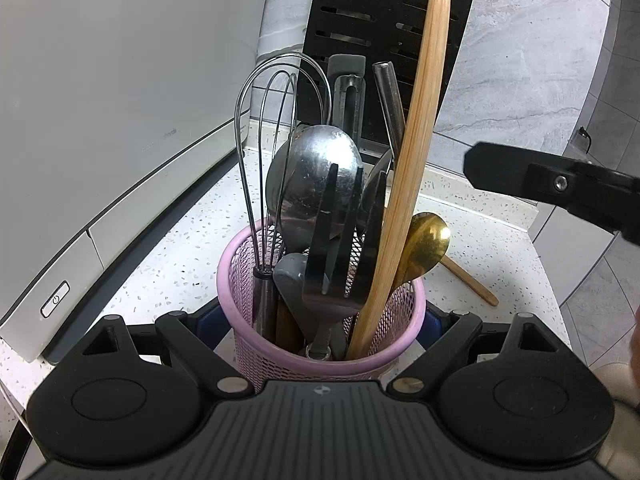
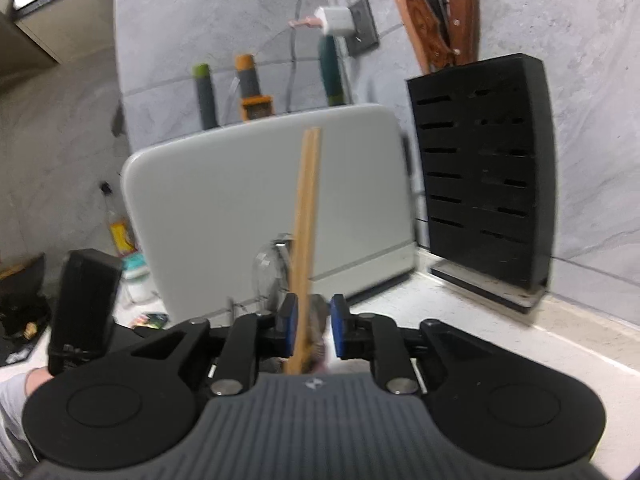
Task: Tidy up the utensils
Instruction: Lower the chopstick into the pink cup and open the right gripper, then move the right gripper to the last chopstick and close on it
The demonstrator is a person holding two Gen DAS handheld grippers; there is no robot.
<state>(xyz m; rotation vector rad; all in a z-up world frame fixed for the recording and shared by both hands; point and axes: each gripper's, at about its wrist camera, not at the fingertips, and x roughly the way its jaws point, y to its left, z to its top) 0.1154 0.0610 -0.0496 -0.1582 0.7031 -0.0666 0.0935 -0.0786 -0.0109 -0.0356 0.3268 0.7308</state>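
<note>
The pink mesh holder (image 1: 320, 344) hides every handle's lower end, and my right view is blurred. My left gripper (image 1: 320, 320) is clamped on the holder's sides. My right gripper (image 2: 312, 326) stands slightly apart around the bamboo stick (image 2: 306, 216); I cannot tell whether a pad touches it. The stick stands in the holder.

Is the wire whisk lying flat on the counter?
No, the wire whisk stands upright, handle down, inside the pink mesh holder with the other utensils.
</note>
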